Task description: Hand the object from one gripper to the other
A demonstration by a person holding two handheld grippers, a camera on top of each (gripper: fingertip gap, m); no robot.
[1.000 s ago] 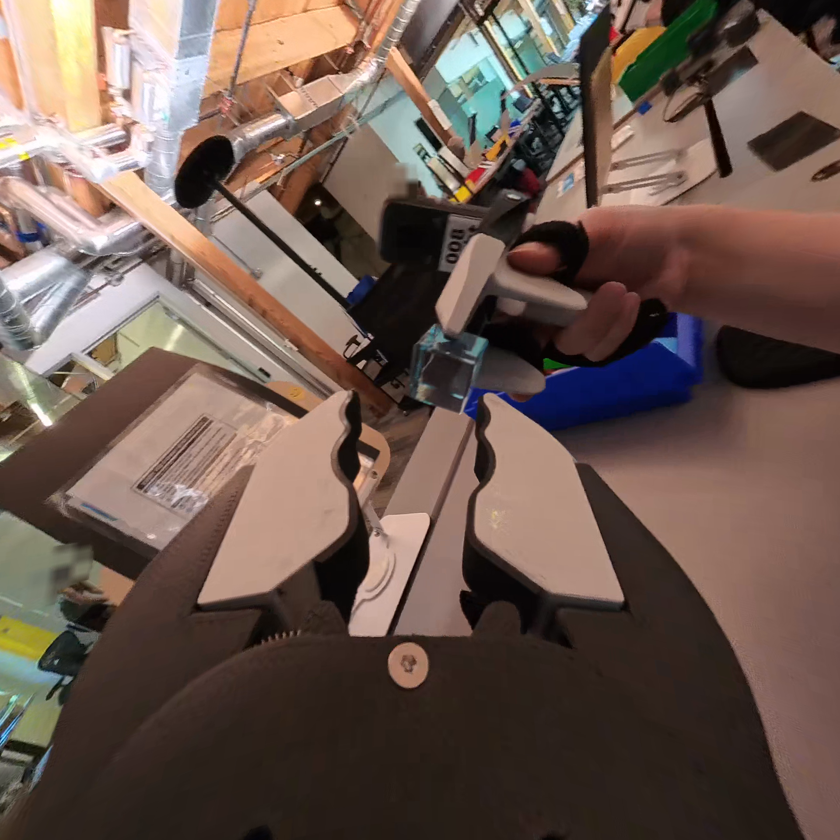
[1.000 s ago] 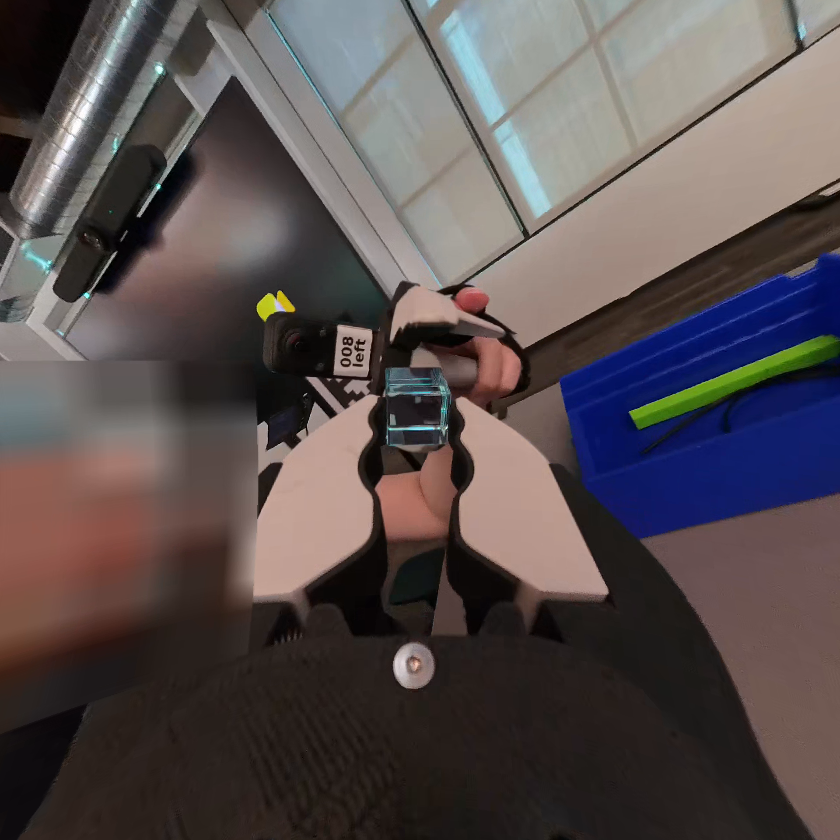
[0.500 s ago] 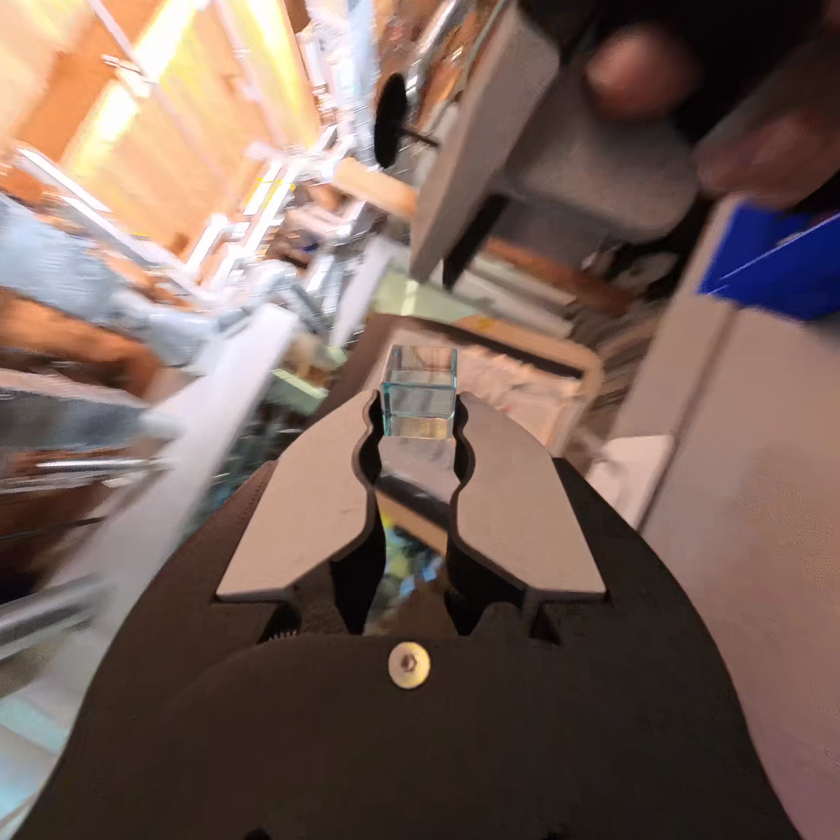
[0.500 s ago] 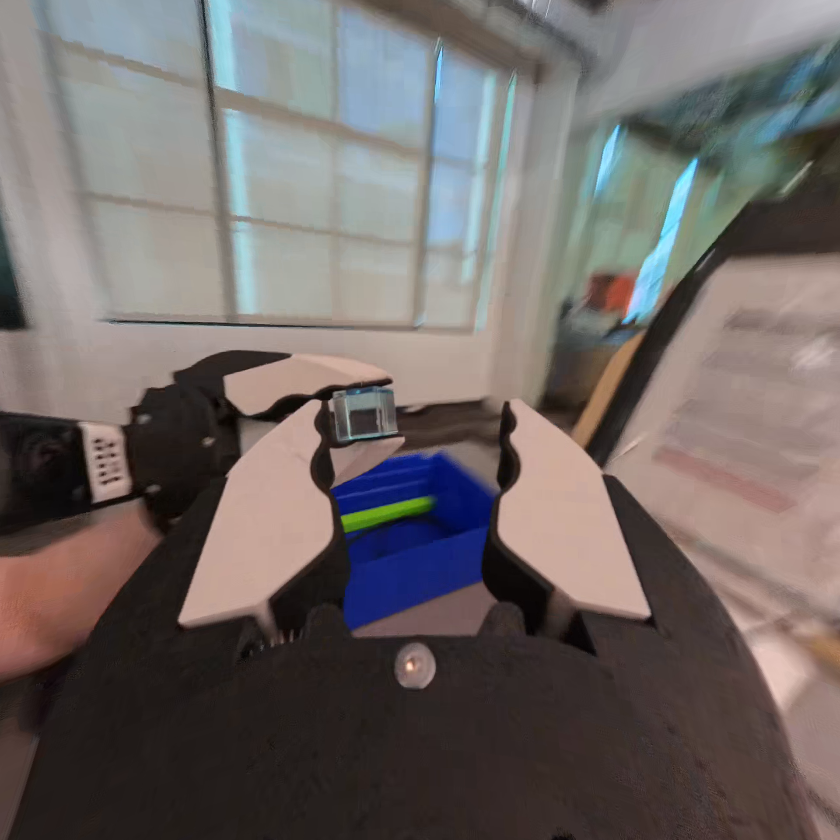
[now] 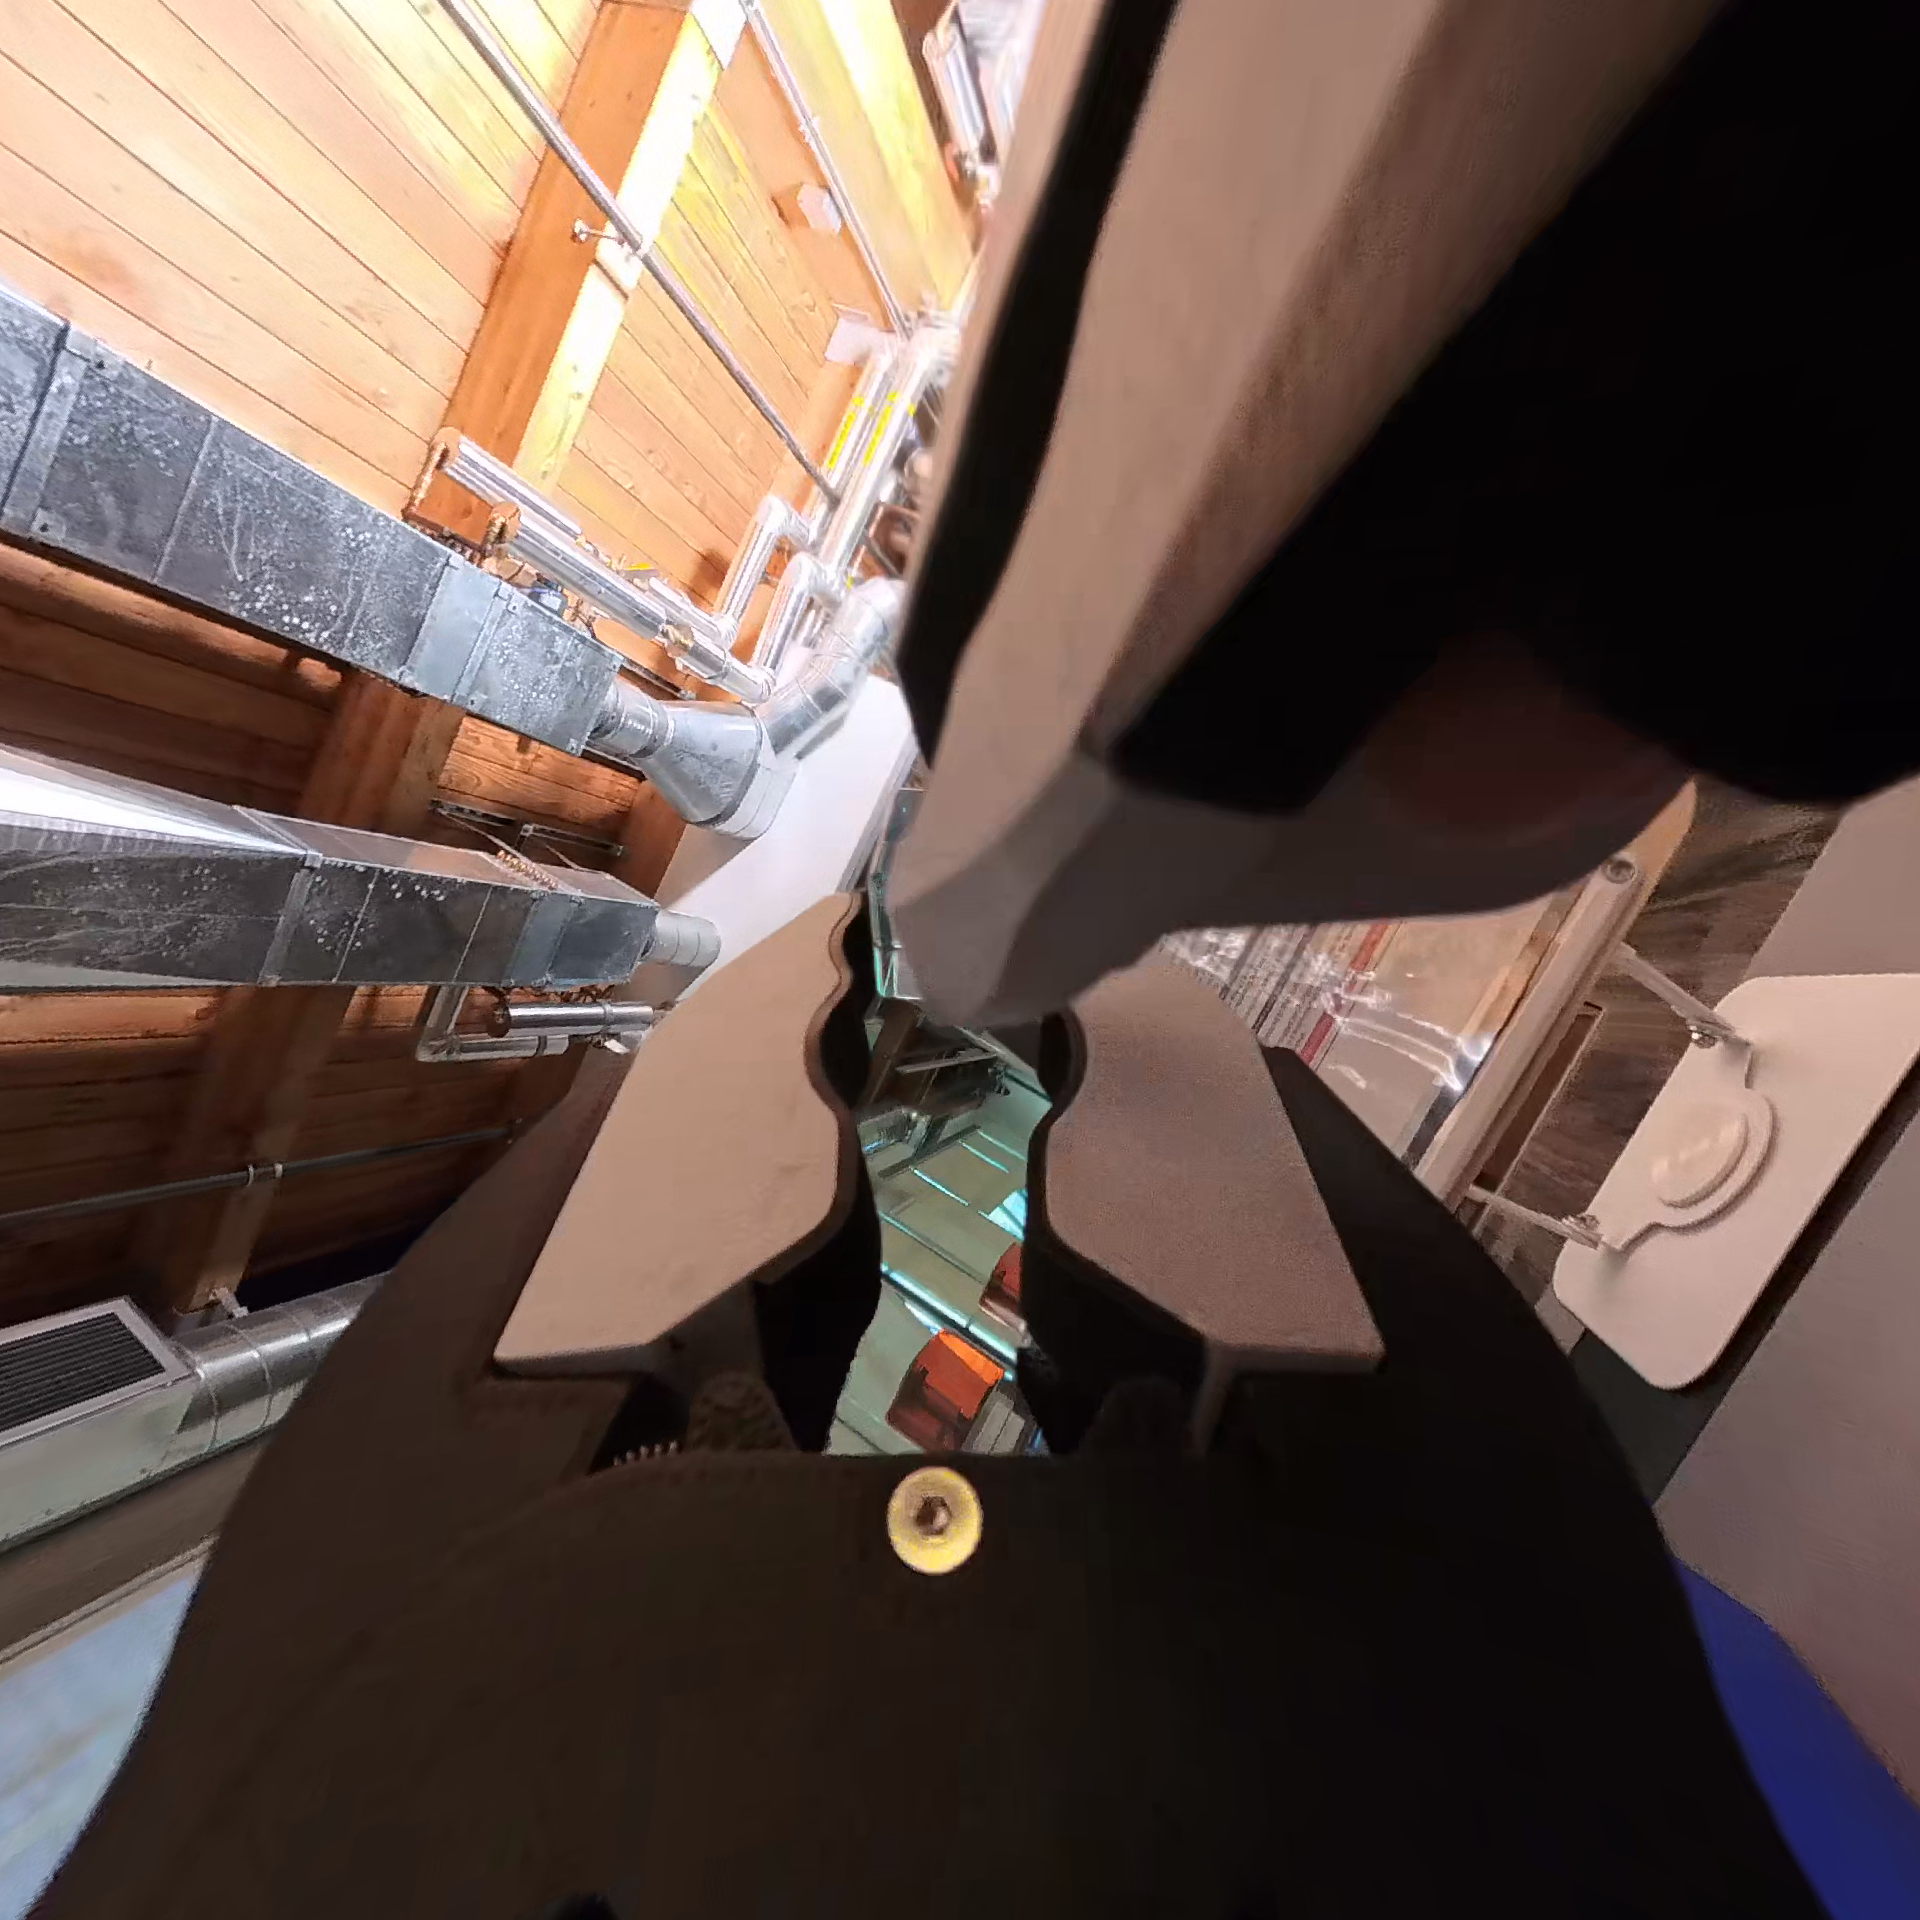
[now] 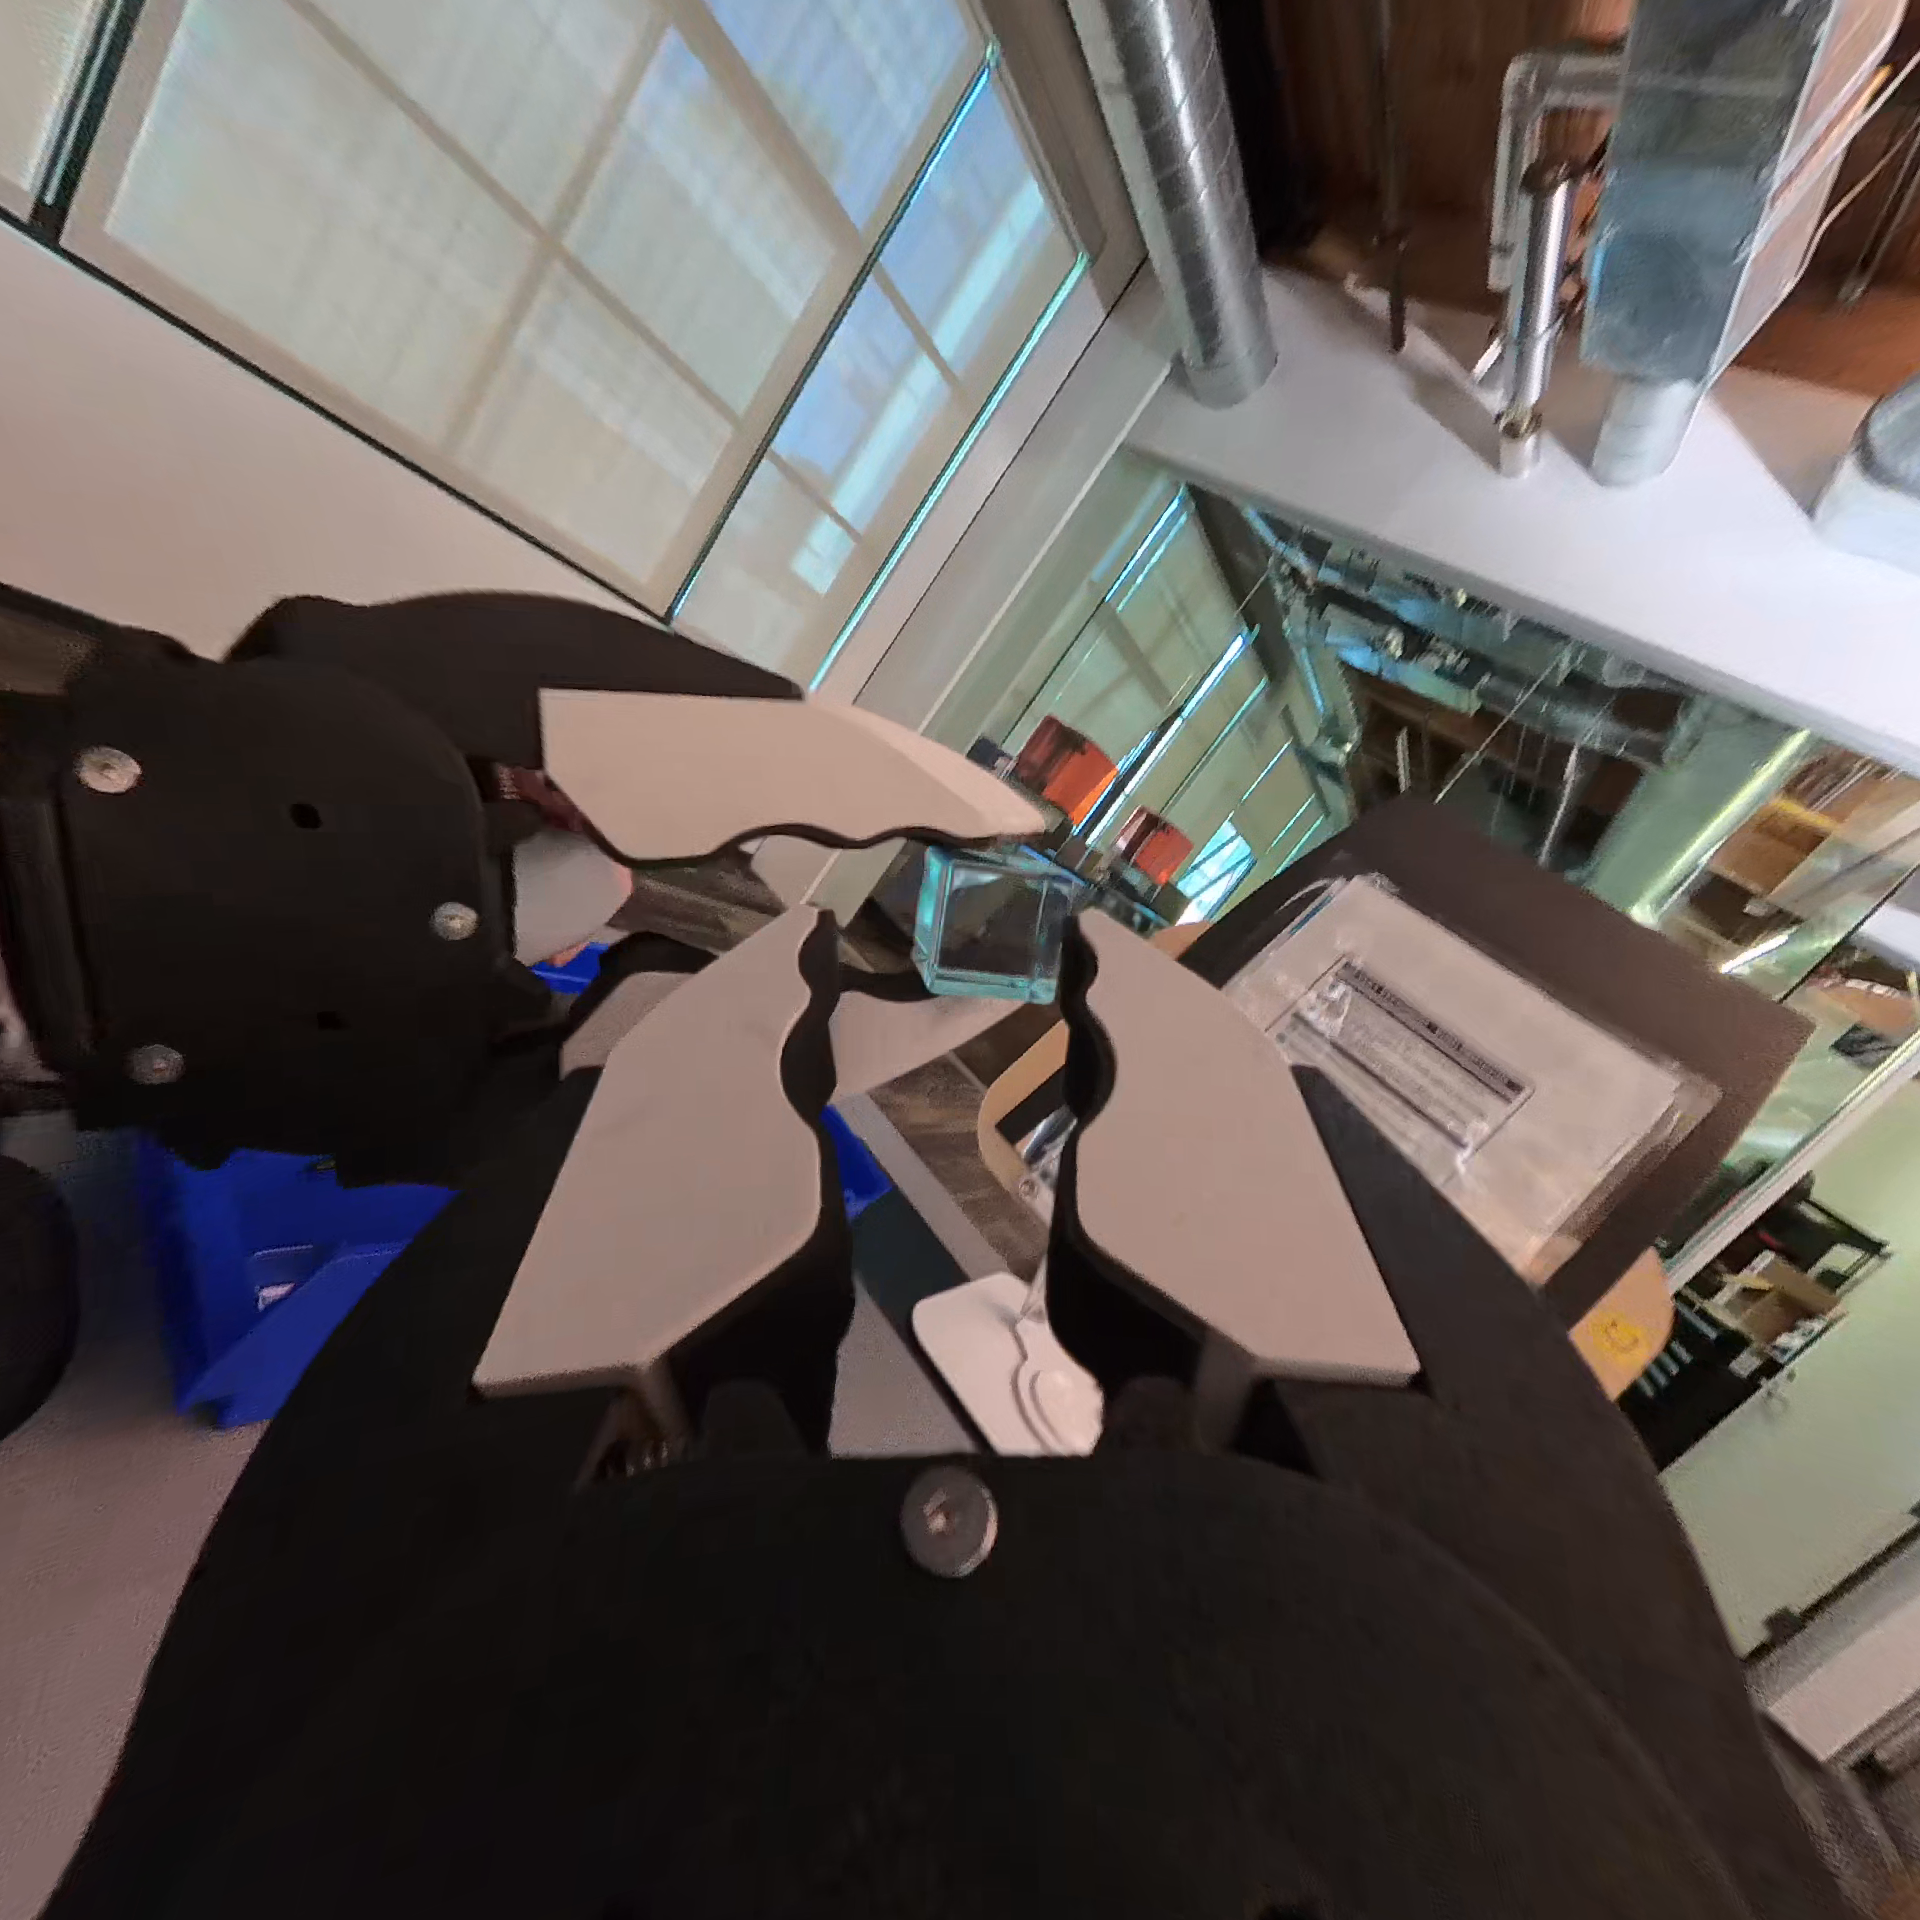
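A clear glass-like cube is pinched at the tips of my left gripper, which reaches in from the left in the right wrist view, one finger above the cube and one below. My right gripper is open, its tips on either side of the cube; the right tip touches or nearly touches the cube's edge, the left tip is apart from it. In the left wrist view my left gripper is shut to cube width. One finger of the right gripper crosses close in front and hides most of the cube.
A blue bin sits on the grey table at the lower left. A black panel with a plastic-sleeved sheet stands to the right, and a white base plate lies below the fingers. Ducts and windows fill the background. Left and right tips are no more than a few centimetres apart.
A second ago my right gripper held the cube. The left gripper closed on it and the right let go. The open right gripper now sits close around the cube again.
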